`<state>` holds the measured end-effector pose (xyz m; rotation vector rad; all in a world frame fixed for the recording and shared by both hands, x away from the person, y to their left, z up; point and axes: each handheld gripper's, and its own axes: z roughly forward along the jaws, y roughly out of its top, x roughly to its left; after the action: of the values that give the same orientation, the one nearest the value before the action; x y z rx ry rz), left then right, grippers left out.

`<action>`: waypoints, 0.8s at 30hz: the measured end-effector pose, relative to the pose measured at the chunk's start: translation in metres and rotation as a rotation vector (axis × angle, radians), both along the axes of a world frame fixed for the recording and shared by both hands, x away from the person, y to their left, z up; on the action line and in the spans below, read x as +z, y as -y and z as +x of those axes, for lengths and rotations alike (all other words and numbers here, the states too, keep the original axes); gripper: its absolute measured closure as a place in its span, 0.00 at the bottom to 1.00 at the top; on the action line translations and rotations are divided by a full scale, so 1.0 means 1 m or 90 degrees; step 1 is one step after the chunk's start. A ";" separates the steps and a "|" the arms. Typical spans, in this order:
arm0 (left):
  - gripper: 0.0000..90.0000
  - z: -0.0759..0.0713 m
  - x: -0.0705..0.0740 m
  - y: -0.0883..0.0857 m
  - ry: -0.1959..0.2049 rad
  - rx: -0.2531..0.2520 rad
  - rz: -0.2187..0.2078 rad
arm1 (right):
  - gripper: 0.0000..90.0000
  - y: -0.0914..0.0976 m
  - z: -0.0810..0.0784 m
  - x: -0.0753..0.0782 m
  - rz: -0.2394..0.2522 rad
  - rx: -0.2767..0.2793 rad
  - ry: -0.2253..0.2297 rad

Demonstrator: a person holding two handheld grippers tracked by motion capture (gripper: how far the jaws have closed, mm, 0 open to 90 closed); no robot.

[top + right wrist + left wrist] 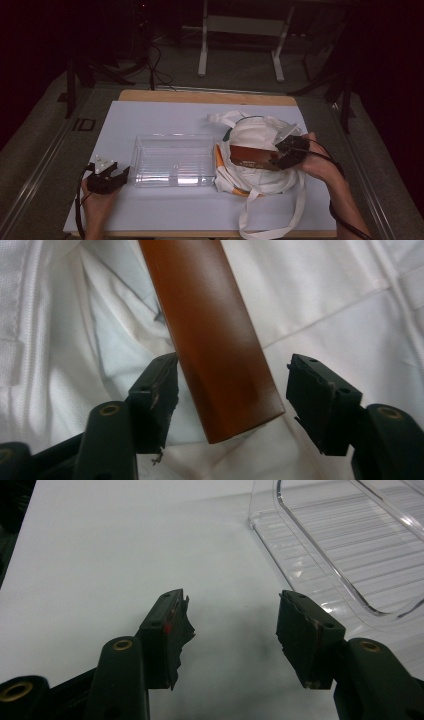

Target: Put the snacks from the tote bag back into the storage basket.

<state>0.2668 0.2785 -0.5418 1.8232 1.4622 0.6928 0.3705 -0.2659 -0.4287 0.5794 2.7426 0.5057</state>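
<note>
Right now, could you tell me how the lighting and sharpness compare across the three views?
High view: dim, its surroundings nearly black, with soft glare on the clear tray. Left gripper view: bright and fairly sharp, with streaky reflections on the tray and soft shadows under the fingers. Right gripper view: evenly lit, with a broad sheen on the brown box.

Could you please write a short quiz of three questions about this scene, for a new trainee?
1. True or false: the right claw is clamped tight on the brown box.
2. The brown box lies on: A) the clear tray; B) the white cloth bag; C) the bare table.
3. Fill in: the left claw is ____, with nothing between its jaws.

Key
1. False: the jaws stand apart, with the box end between them.
2. B.
3. Open.
</note>
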 end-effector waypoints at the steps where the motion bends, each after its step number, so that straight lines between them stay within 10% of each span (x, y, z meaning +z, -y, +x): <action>1: 0.50 0.000 0.000 0.000 0.000 0.000 0.000 | 0.41 -0.001 0.001 -0.001 -0.002 0.001 -0.007; 24: 0.50 0.001 0.000 0.000 -0.003 -0.002 -0.002 | 0.31 -0.020 0.017 -0.023 -0.101 0.009 -0.066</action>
<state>0.2674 0.2786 -0.5420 1.8256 1.4627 0.6856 0.3874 -0.2458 -0.4518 0.5610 2.8532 0.2650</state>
